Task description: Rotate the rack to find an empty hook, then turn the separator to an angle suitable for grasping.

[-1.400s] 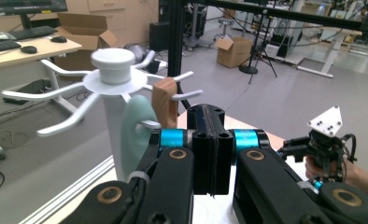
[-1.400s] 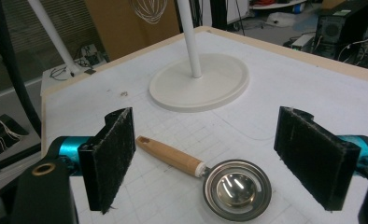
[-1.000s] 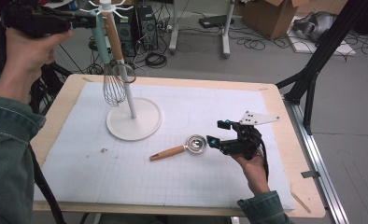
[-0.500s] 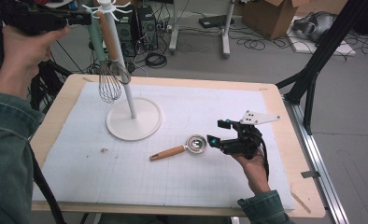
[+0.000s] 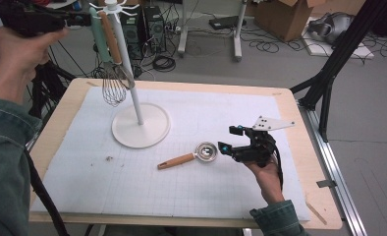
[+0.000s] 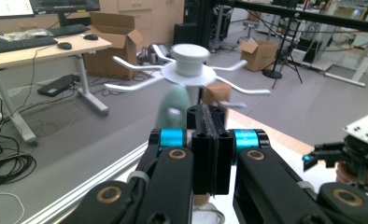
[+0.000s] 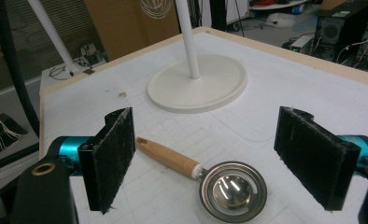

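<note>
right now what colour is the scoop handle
Light brown wood handle, best in the right gripper view.

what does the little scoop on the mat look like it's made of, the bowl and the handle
The scoop's bowl looks like polished metal, probably steel: mirror-bright with sharp reflections. Its handle looks like pale unvarnished wood: warm tan and matte. The right tool hangs open over it.

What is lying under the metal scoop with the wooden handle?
The scoop lies on the white gridded mat over the wooden table. Its bowl covers the mat directly beneath, so nothing can be seen there.
</note>
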Demonstrator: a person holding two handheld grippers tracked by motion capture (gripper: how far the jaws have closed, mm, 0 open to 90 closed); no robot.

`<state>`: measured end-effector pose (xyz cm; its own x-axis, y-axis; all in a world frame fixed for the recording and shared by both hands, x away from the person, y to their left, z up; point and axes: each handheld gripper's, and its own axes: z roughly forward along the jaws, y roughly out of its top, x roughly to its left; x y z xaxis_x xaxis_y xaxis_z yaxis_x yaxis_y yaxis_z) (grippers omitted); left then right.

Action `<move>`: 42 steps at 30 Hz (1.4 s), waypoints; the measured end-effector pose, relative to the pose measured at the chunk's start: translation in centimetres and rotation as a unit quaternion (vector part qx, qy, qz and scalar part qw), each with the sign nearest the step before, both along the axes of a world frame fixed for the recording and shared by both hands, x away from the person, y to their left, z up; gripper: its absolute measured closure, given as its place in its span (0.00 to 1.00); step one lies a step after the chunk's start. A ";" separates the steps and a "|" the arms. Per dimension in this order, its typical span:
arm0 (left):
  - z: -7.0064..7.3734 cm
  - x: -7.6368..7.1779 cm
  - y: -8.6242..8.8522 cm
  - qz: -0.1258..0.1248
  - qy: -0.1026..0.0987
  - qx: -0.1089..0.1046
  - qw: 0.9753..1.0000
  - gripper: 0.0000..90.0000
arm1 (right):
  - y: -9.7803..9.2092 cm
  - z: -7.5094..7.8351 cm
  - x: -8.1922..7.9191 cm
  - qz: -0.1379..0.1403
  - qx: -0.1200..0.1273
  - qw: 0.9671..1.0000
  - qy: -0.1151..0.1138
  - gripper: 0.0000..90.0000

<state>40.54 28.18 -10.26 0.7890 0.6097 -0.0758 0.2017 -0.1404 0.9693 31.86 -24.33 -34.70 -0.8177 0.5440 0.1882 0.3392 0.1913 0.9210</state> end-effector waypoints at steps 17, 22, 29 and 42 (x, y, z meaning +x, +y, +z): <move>-3.7 -3.5 0.3 -0.024 -0.002 0.026 0.999 0.62 | -0.4 -0.2 -0.1 -0.006 -0.018 1.000 -0.002 0.22; -5.9 -4.5 0.8 -0.029 0.002 0.029 0.999 0.53 | -0.4 -0.4 0.0 -0.004 -0.030 1.000 0.006 0.22; -9.9 -6.0 1.0 -0.022 0.013 0.034 0.999 0.46 | 0.4 -1.1 0.7 0.002 -0.054 0.998 0.017 0.22; -15.2 -7.3 0.3 -0.025 0.030 0.029 0.999 0.36 | 1.6 -2.0 1.7 0.009 -0.092 0.995 0.028 0.22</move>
<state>33.29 28.44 -25.47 0.8134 0.5746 -0.0903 0.2508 -0.2065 0.9457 33.55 -22.73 -36.68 -0.8181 0.5595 0.1332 0.3850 0.3607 0.8495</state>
